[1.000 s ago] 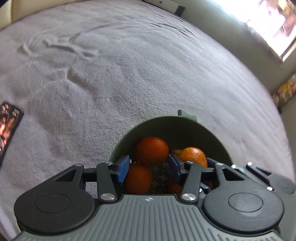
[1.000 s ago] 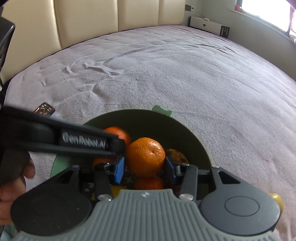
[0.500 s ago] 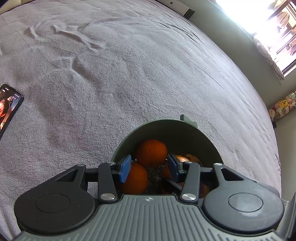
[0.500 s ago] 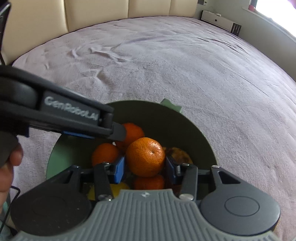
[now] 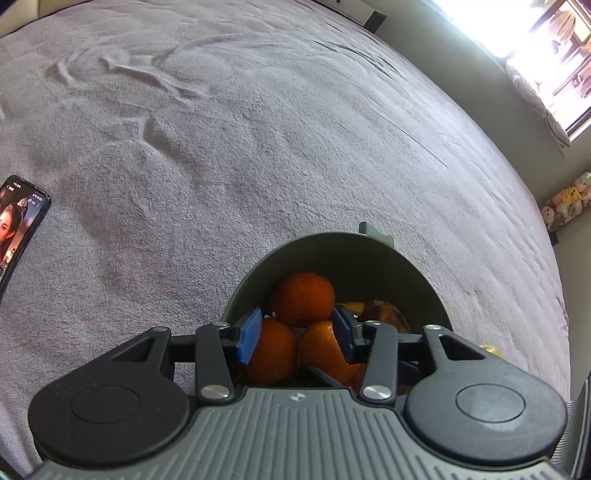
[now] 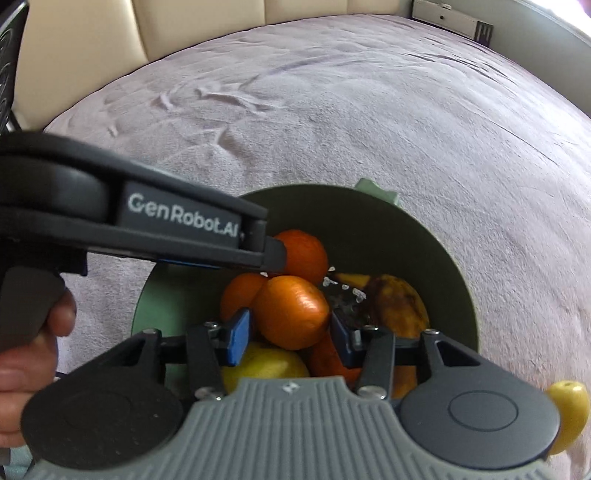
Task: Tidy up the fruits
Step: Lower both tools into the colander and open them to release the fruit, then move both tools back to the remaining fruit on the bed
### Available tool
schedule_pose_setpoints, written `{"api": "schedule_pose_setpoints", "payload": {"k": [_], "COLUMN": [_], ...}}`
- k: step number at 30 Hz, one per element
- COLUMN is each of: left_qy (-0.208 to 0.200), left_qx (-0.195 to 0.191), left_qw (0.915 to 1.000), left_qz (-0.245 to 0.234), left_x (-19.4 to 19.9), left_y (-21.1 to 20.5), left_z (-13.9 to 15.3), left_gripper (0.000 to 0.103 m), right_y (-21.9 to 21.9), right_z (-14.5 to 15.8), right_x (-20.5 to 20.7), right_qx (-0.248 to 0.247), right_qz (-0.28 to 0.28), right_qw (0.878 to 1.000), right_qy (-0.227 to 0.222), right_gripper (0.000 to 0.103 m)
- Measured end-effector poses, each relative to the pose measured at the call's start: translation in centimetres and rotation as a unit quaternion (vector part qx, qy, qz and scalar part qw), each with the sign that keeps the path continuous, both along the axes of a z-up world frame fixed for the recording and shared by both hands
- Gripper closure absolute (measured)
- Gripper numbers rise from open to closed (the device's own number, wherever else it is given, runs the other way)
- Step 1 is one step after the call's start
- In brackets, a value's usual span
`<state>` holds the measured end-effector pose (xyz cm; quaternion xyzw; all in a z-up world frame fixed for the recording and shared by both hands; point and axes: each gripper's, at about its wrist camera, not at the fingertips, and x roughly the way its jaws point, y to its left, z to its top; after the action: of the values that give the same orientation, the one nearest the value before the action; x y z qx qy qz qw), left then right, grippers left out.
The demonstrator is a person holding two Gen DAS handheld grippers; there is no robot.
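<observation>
A dark green bowl point(image 6: 436, 236) on the bed holds several oranges, a yellow fruit point(image 6: 266, 363) and a brownish fruit point(image 6: 397, 306). My right gripper point(image 6: 290, 332) hangs over the bowl with its blue pads apart; an orange point(image 6: 291, 312) sits between them, blurred, and the pads stand off its sides. My left gripper point(image 5: 297, 334) is open over the same bowl point(image 5: 369, 254), above two oranges point(image 5: 271, 352) and behind a third point(image 5: 303, 295). The left gripper's arm point(image 6: 177, 221) crosses the right wrist view from the left, over the bowl.
A phone point(image 5: 16, 227) with a lit screen lies on the grey bedspread at the left. A yellow lemon point(image 6: 567, 413) lies on the bed right of the bowl. A beige headboard point(image 6: 207, 22) is at the back, a window point(image 5: 554, 48) at the right.
The right gripper's pads have opened and the orange it held has dropped lower into the bowl. Both grippers have shifted slightly over the bowl.
</observation>
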<state>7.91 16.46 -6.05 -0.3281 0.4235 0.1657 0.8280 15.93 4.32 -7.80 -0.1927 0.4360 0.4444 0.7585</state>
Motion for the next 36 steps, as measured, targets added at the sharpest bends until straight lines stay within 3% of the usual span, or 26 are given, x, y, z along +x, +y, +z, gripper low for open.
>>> {"api": "schedule_pose_setpoints", "payload": {"k": [6,8,10,21,29,36], "left_qy": [-0.002,-0.005,-0.007,-0.046,-0.067,-0.077], "left_qx": [0.002,0.005,0.01,0.041,0.061,0.085], "left_qw": [0.9998,0.9996,0.9993,0.9928,0.9829,0.9705], "left_qz": [-0.019,-0.028,-0.037,-0.102,-0.16,-0.212], "left_x": [0.0,-0.1,-0.1,-0.1,-0.1,-0.5], "left_y": [-0.7,-1.1,-1.5,-5.4,-9.0,-12.3], "left_z": [0.5,0.8,1.2,4.1,5.1,5.3], "left_gripper": [0.052,0.052,0.052,0.051,0.05,0.049], "right_y": [-0.5,-0.6,-1.0,-6.2,-11.7,-16.9], "right_z": [1.2,1.7,2.3,4.9,6.4,6.2], "right_x": [-0.3,-0.5,-0.8,-2.5,-3.3,-4.4], "right_qx": [0.004,0.005,0.005,0.004,0.024,0.013], "right_qz": [-0.007,-0.012,-0.02,-0.093,-0.19,-0.281], "right_qw": [1.0,1.0,0.999,0.994,0.979,0.958], "right_qy": [-0.013,-0.018,-0.026,-0.055,-0.066,-0.059], "right_gripper": [0.057,0.053,0.043,0.035,0.033,0.03]}}
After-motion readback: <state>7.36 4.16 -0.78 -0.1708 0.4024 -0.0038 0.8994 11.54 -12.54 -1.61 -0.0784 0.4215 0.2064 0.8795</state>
